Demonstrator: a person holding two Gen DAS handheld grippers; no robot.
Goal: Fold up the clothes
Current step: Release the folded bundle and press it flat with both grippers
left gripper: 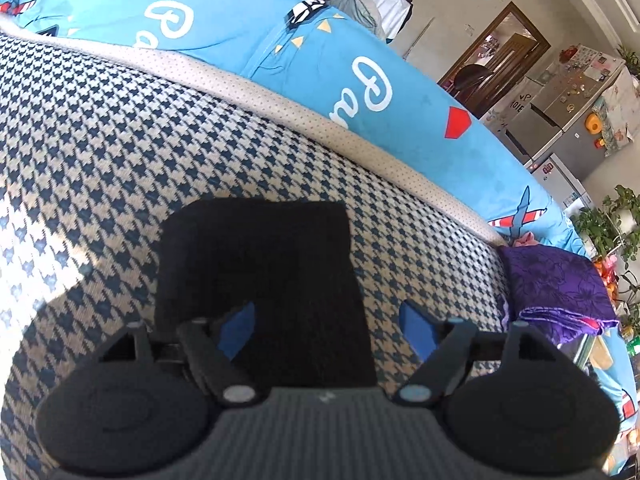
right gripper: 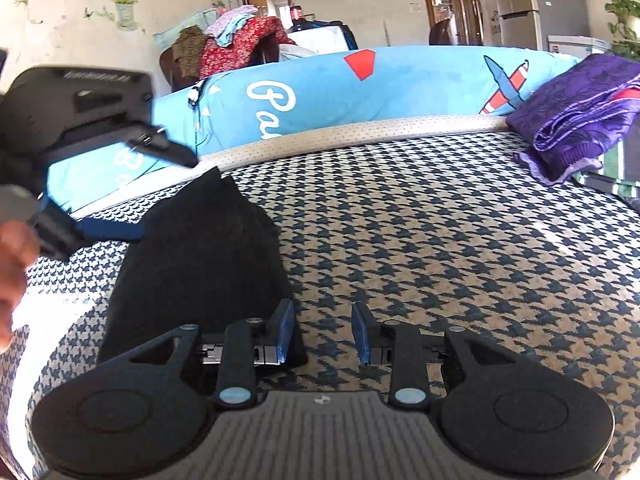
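The left gripper (left gripper: 328,332) has its jaws spread wide, with nothing pinched between the blue pads (left gripper: 240,330). The black folded garment (left gripper: 260,280) lies flat on the houndstooth cover (left gripper: 120,140) directly under and ahead of this gripper; its left pad sits over the cloth, while the right pad hangs over bare houndstooth just beside the garment's right edge.

The right gripper (right gripper: 323,334) has its jaws parted a little, also with nothing between them. From here the garment lies ahead and to the left, its near right corner by the left pad (right gripper: 286,330); whether that pad touches the cloth cannot be told. The right pad is over bare cover. Farther ahead and to the left, the left gripper's body shows at the garment's far edge, with part of a hand (right gripper: 12,264) at the picture's left border (blurred).

Beyond the cover's pale dotted border (right gripper: 340,132) runs a blue printed cushion (right gripper: 400,92). A folded purple cloth (right gripper: 580,116) rests well to the right of the right gripper, apart from the black garment
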